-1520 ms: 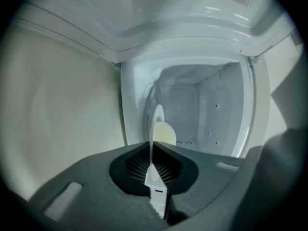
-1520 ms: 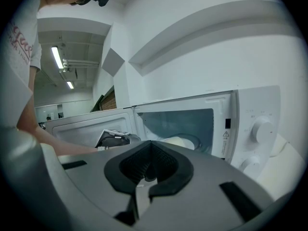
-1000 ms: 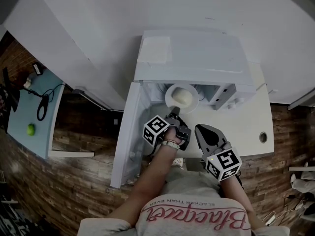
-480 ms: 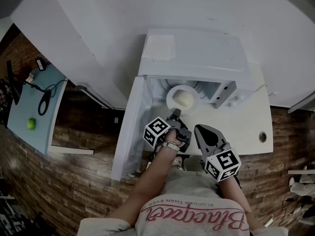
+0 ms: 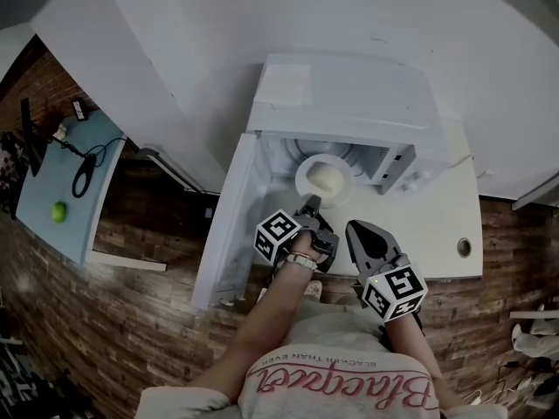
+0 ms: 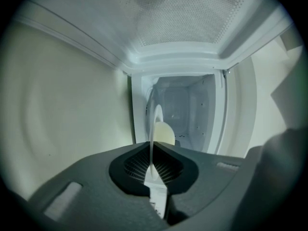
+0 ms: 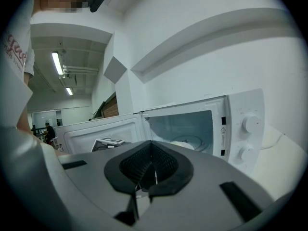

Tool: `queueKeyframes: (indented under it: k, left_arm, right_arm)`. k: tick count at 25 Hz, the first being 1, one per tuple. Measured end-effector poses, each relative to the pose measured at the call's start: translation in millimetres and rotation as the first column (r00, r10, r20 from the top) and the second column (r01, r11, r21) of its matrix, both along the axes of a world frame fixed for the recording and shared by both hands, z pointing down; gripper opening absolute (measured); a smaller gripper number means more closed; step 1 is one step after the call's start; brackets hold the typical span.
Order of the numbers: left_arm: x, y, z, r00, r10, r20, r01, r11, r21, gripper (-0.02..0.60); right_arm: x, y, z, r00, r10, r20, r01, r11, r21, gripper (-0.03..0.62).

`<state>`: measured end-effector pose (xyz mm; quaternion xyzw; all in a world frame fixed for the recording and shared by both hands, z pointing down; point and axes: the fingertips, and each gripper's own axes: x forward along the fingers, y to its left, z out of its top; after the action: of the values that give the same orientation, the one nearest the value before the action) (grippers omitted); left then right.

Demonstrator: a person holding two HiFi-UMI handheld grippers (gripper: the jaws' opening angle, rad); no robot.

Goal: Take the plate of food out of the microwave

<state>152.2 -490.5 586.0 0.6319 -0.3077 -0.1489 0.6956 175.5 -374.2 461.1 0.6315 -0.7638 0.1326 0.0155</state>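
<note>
- Head view: I see a boxy white microwave oven (image 5: 349, 94) standing on a white counter (image 5: 441, 225), its door (image 5: 225, 225) swung wide to the left.
- Head view: the round white plate (image 5: 324, 178) with a pale mound of food (image 5: 323, 176) sits at the open front of the cavity.
- Head view: the left hand-held gripper (image 5: 311, 202) reaches in to the near rim of the plate. The right hand-held gripper (image 5: 356, 227) hangs just beside it to the right, apart from the plate.
- Left gripper view: the left hand-held gripper (image 6: 152, 165) is clamped on the rim of the plate (image 6: 157, 119), which shows edge-on as a thin upright line between the ribbed pads. The food (image 6: 165, 133) lies beyond the jaws, with the cavity's back wall behind it.
- Right gripper view: the right hand-held gripper (image 7: 151, 170) has its jaws together with nothing between them. Past it I note the microwave oven (image 7: 243, 129) with two knobs, the door (image 7: 96, 131) standing open, and the plate (image 7: 185, 144) low in the cavity.
</note>
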Motion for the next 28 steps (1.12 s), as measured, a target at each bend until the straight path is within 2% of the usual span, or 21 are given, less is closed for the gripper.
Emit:
queueKeyframes:
  k: [7,15,28]
  left_arm:
    - [-3,13,-10,1.000,-0.006,-0.004,0.006,1.000,0.011,0.012]
    - [-7,29,-21,1.000,-0.028,-0.008,0.028,1.000,0.014,0.012]
    - [-31,53,-43,1.000,-0.013,-0.010,0.014,0.999,0.046,0.012]
  right_arm:
    - [6,9,-2,0.998,-0.016,0.055,0.016,1.000,0.001,0.012]
    - [12,22,-15,0.998,-0.027,0.054,0.026,1.000,0.016,0.012]
    - [5,35,-27,0.997,-0.039,0.070,0.036,0.998,0.042,0.012]
